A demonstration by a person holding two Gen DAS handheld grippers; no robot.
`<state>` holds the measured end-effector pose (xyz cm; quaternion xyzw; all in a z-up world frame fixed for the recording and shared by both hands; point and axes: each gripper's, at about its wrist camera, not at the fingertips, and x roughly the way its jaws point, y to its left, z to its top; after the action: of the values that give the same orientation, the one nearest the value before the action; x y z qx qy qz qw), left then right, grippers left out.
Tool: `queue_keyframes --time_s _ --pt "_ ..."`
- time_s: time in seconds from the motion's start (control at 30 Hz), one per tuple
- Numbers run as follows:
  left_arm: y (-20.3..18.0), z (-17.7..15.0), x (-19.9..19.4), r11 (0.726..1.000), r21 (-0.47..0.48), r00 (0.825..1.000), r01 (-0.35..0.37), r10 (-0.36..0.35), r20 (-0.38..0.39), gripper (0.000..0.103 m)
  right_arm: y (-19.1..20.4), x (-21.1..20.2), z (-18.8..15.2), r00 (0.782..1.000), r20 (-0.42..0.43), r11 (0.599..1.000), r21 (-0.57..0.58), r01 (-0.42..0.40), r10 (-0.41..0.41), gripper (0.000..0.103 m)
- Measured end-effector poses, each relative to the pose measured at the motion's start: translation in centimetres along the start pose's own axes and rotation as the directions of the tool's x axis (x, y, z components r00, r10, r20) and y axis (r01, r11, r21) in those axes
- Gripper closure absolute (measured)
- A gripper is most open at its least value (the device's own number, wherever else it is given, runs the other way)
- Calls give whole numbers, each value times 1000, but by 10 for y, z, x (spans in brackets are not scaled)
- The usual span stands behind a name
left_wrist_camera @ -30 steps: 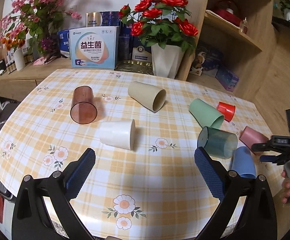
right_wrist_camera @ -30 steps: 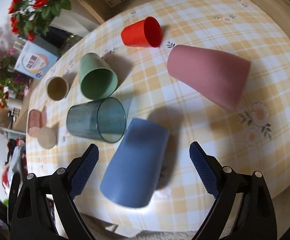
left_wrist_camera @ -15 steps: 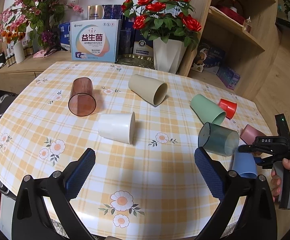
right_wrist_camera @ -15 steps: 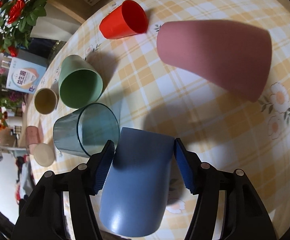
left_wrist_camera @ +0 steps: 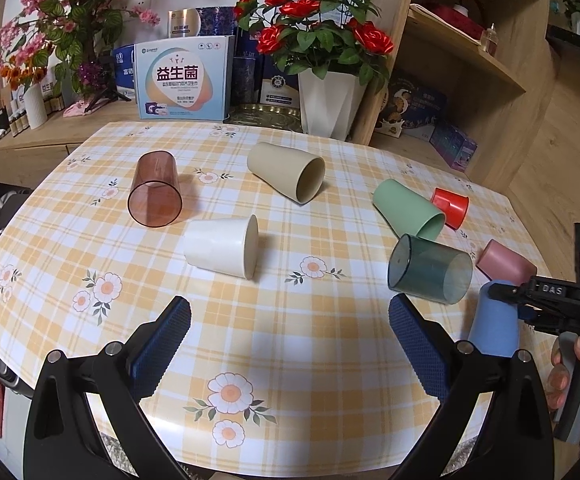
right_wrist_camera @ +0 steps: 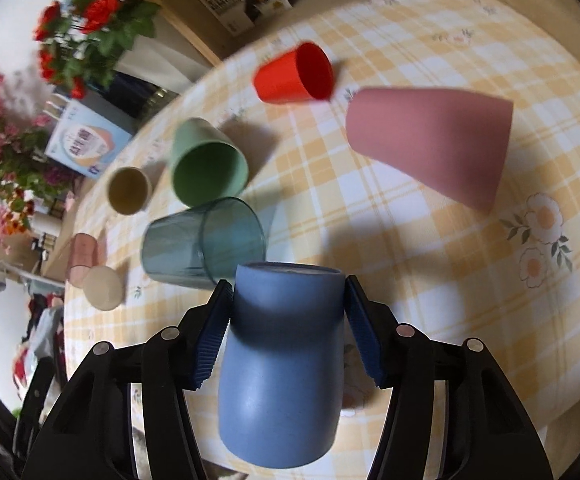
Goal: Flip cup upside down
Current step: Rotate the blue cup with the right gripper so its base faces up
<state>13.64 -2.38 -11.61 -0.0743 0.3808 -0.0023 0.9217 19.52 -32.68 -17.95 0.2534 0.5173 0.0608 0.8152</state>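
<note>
1. Right hand-held gripper (right_wrist_camera: 288, 330) is clamped on the blue cup (right_wrist_camera: 282, 364) near the worktop (right_wrist_camera: 430, 240) edge.
2. Cup's long axis runs straight out along the fingers.
3. Left hand-held gripper (left_wrist_camera: 290, 344) hangs wide open, empty, well apart.

Blue cup (right_wrist_camera: 282, 356), red cup (right_wrist_camera: 294, 74), pink cup (right_wrist_camera: 430, 140), green cup (right_wrist_camera: 206, 164), teal clear cup (right_wrist_camera: 202, 248), maybe beige cup (right_wrist_camera: 127, 191); yellow plaid floral tablecloth (left_wrist_camera: 290, 340)

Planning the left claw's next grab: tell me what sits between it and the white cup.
In the left wrist view, only bare checked tablecloth with printed flowers lies between the open left claw and the white cup, which is on its side.
</note>
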Motion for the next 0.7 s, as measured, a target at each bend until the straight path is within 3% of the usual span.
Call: queue_keyframes --time_s 0.3,0.7 --pt "-8 -2 -11 1000 4 1000 -8 8 20 6 -3 -38 -31 988 154 997 -73 -7 19 48" --pt "-11 -3 -20 1000 2 999 6 -6 36 6 13 -55 -30 940 321 948 -247 202 -116 49"
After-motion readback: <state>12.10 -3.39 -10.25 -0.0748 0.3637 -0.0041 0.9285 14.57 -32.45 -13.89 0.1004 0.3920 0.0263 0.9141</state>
